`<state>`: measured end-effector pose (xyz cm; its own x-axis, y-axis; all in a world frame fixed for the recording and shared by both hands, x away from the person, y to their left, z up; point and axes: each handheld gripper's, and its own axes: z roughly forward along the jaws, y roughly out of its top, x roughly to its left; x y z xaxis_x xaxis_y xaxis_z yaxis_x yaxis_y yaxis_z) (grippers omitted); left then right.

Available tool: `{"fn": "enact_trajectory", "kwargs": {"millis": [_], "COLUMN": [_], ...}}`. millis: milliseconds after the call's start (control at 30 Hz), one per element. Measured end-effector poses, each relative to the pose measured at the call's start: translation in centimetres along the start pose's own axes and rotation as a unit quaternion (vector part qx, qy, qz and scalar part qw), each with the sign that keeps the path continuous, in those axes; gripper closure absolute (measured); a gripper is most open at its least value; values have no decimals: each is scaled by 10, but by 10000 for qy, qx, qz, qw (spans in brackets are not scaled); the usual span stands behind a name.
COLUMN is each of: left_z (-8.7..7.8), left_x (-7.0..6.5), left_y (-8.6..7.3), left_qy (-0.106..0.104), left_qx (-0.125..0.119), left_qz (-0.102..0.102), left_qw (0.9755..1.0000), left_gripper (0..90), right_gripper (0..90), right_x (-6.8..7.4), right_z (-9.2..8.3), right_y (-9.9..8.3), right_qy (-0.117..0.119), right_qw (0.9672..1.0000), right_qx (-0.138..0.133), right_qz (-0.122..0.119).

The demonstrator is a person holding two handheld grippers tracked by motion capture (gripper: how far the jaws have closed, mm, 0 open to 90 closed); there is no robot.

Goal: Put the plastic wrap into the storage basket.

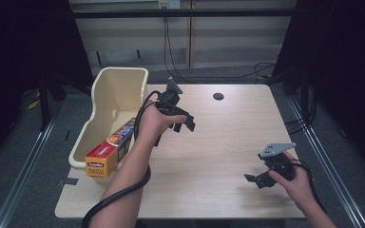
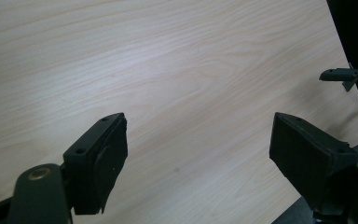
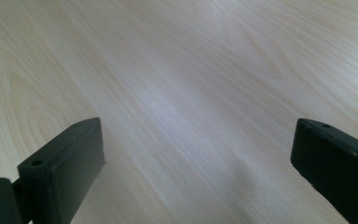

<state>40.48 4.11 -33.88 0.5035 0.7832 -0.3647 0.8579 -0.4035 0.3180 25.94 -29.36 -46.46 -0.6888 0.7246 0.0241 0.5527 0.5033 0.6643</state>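
Observation:
My left gripper (image 1: pixel 183 124) hovers over the left-middle of the wooden table (image 1: pixel 218 142), just right of a cream plastic bin (image 1: pixel 119 85). A yellow, orange and blue box of plastic wrap (image 1: pixel 111 149) lies slanted in the bin, its near end over the rim. In the left gripper view the left gripper (image 2: pixel 196 135) is open, with bare wood between the jaws. My right gripper (image 1: pixel 255 180) is low over the near right of the table. The right gripper view has the right gripper (image 3: pixel 196 135) open as well, holding nothing.
A round dark hole (image 1: pixel 218 96) is in the table near its far edge. The bin stands along the table's left edge. Cables (image 1: pixel 247 71) trail on the floor behind the table. The right gripper (image 2: pixel 349 74) shows far off in the left gripper view.

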Motion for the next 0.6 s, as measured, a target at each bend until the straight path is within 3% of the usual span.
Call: {"fn": "enact_trajectory", "kwargs": {"millis": [600], "left_z": [33], "left_x": [-5], "left_y": [-10], "left_qy": [-228], "left_qx": [25], "left_qz": [177], "left_qw": [9996], "left_gripper": [190], "right_gripper": [25], "right_x": [1], "right_z": [0], "right_y": [0], "right_qy": [-51], "right_qw": [10000], "right_qx": [23], "right_qz": [0]}}
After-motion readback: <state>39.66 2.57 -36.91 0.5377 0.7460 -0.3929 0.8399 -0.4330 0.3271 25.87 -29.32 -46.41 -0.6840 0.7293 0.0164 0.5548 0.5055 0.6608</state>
